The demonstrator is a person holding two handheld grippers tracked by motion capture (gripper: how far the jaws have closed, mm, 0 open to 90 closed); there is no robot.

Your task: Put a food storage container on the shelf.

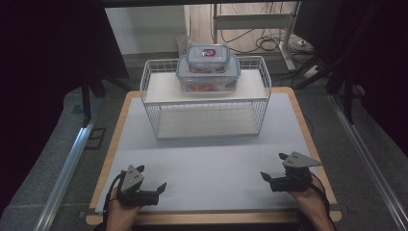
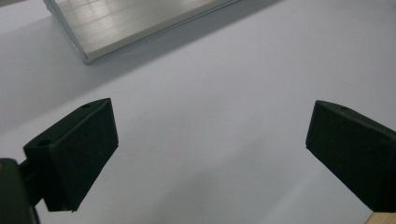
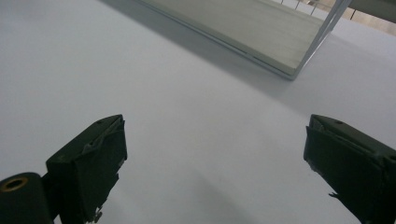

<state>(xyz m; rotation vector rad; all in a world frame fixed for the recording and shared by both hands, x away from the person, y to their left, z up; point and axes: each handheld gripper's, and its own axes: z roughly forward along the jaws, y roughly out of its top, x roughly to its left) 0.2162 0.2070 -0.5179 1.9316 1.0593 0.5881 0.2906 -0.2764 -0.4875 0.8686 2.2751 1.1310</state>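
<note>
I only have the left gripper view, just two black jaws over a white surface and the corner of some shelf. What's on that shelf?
Observer: In the high view, two clear lidded containers sit stacked on the upper level of a white wire rack: a small container on top of a large container.
Operator: And the bottom level?
Observer: The lower shelf has nothing on it.
Operator: Where's the other gripper?
Observer: The right gripper is near the table's front right, jaws apart and holding nothing; the left gripper mirrors it at the front left, also open.
</note>
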